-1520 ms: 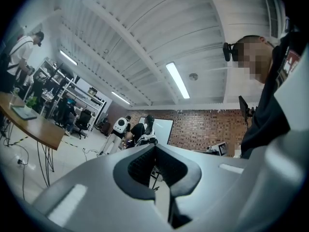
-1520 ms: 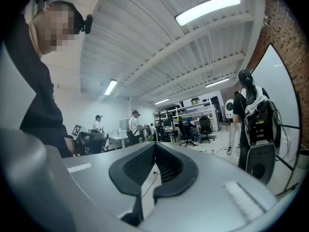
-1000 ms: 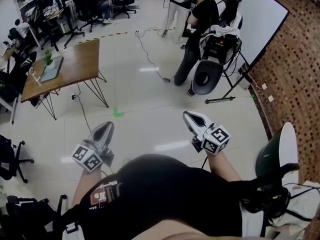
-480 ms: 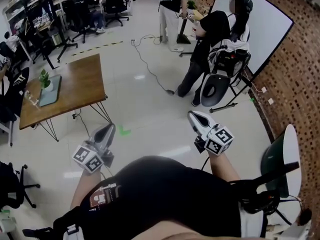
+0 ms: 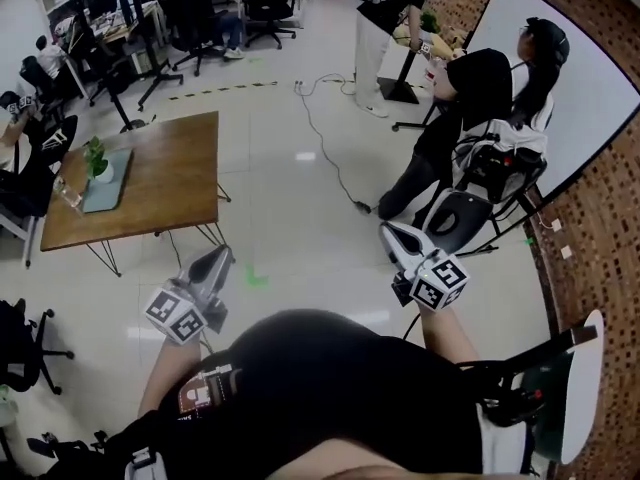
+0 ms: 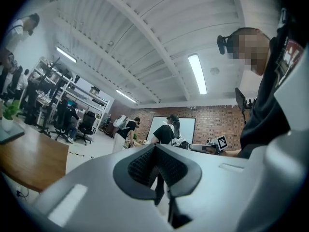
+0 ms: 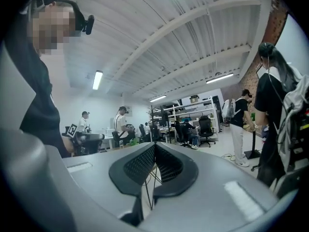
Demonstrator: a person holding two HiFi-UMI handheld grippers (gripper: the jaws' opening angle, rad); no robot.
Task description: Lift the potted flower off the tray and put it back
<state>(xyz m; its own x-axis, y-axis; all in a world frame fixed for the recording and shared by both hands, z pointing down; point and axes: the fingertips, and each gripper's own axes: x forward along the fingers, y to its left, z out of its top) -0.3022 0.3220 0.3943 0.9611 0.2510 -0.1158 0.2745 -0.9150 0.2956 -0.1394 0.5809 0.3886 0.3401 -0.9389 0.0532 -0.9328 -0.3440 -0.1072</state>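
Closest to the head camera is the person's own black-clothed body [image 5: 330, 378], and both arms reach forward from it. The left gripper [image 5: 220, 255], grey plastic with a marker cube, is over the pale glossy floor [image 5: 300, 238]; its jaws are closed together and hold nothing. The right gripper [image 5: 390, 233], of the same kind, also has its jaws closed, with nothing between them. A small green tape mark [image 5: 257, 279] lies on the floor between the two grippers. Further away, to the left, stands a brown wooden table with thin black metal legs [image 5: 165, 168]. On its left part lies a flat grey-blue rectangular tray [image 5: 108, 186], and the potted flower [image 5: 97, 158], a little green plant in a white pot, stands upright on the far end of this tray, well apart from both grippers. Behind the right gripper a person in black clothes [image 5: 470, 98] stands before a large whiteboard [image 5: 590, 98], which leans at a red brick wall [image 5: 600, 258]. At the far end are black office chairs [image 5: 265, 3] and shelves.
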